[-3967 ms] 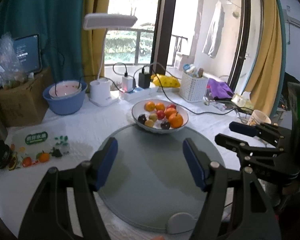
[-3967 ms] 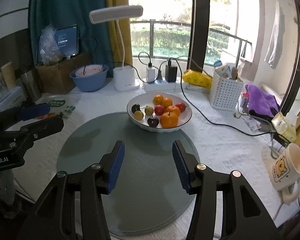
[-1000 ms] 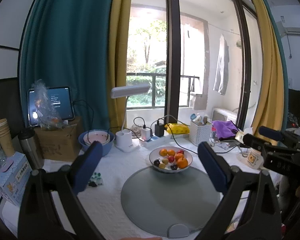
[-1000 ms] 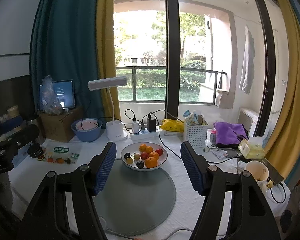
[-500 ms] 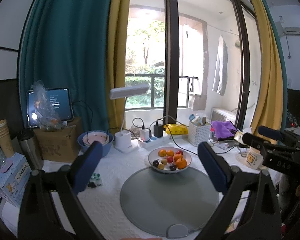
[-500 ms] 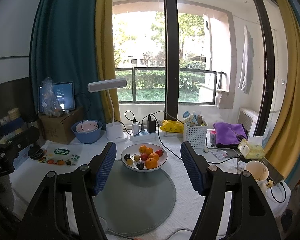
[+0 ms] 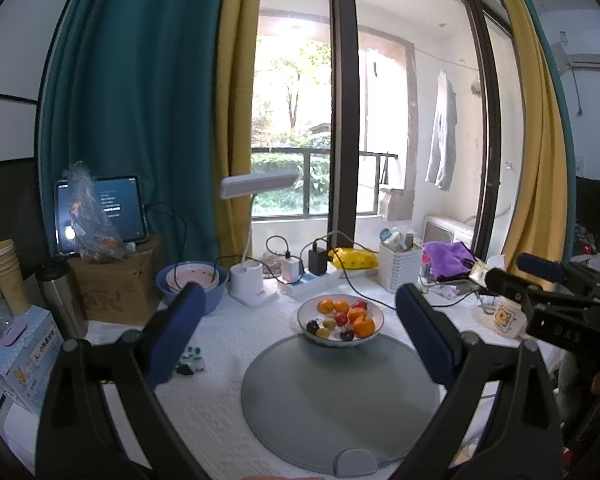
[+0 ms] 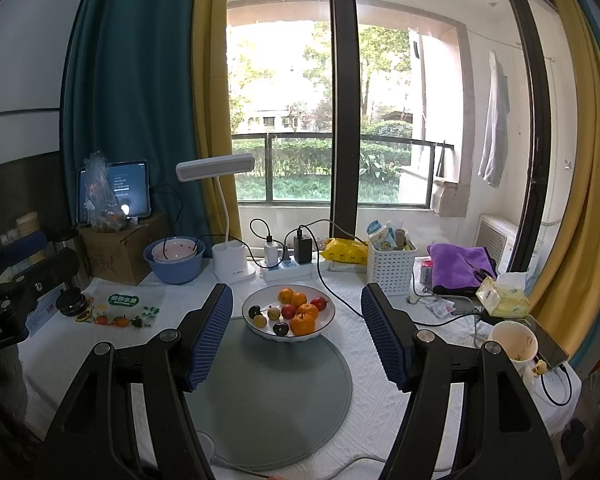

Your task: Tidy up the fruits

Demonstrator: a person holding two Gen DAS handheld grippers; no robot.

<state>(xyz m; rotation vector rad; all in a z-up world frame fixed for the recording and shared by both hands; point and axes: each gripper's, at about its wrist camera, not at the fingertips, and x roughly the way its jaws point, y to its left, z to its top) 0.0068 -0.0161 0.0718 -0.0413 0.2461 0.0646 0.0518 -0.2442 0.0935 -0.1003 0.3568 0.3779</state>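
Observation:
A white bowl of small fruits stands at the far edge of a round grey mat. It holds oranges, red fruits, dark plums and yellowish ones. My left gripper hovers well back from the bowl, open wide and empty. My right gripper is also open and empty, back from the bowl and above the mat. Each gripper shows in the other's view, the right one at the right edge and the left one at the left edge.
Behind the bowl are a power strip with cables, a white desk lamp, a blue basin and a white basket. A mug and a purple cloth sit right. A fruit-print packet lies left.
Since four seconds ago both grippers have pulled back and up from the bowl, and the left jaws stand wider. Over the last second nothing has moved.

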